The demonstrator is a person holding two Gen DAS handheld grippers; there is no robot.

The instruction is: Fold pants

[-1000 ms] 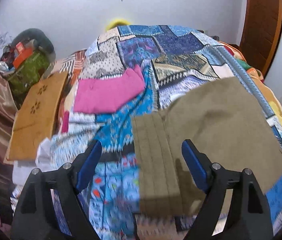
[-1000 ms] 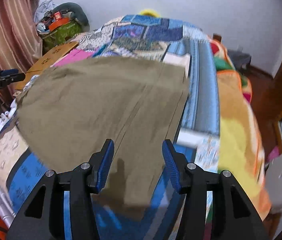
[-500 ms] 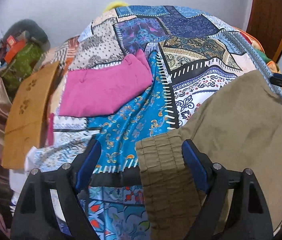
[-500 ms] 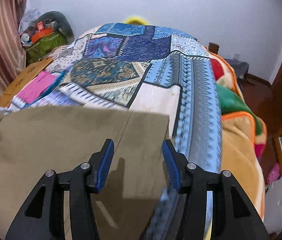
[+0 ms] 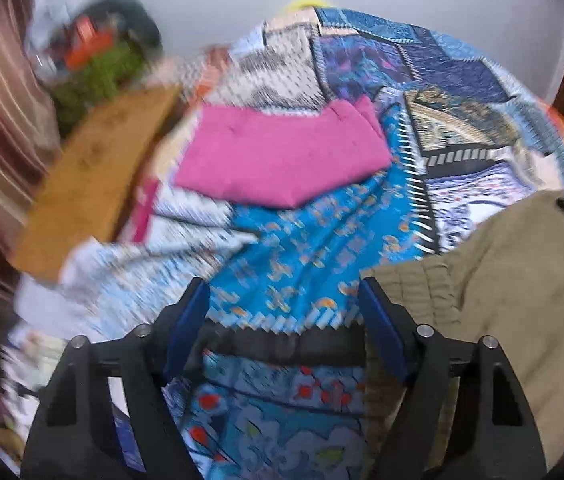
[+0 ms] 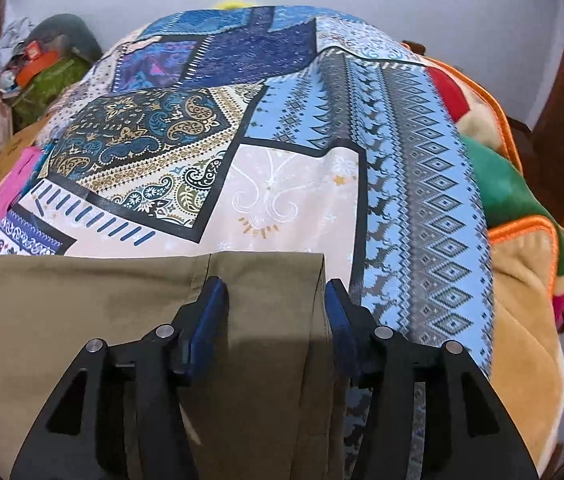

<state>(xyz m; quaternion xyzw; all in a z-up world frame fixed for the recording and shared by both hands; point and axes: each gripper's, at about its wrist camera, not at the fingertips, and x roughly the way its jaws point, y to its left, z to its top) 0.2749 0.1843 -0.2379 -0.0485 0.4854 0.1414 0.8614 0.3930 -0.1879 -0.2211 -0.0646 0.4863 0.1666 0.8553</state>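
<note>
Olive-brown pants (image 6: pixel 82 312) lie flat on the patchwork bedspread (image 6: pixel 282 168). In the left wrist view their ribbed waistband (image 5: pixel 421 292) sits at the right, beside and partly behind the right finger. My left gripper (image 5: pixel 283 312) is open and empty over blue bedspread (image 5: pixel 301 248), left of the waistband. My right gripper (image 6: pixel 276 312) is open, its fingers either side of the pants' leg-end corner (image 6: pixel 266 280), holding nothing.
Folded pink pants (image 5: pixel 282 156) lie farther back on the bed. A brown cardboard sheet (image 5: pixel 94 176) and a pile of bags (image 5: pixel 98 64) stand at the left. An orange-edged blanket (image 6: pixel 521 240) hangs over the bed's right side. A white wall is behind.
Both grippers have moved forward and lower over the bed. The pants have slid toward the lower edge of both views. The left waistband now sits right of the left gripper's gap.
</note>
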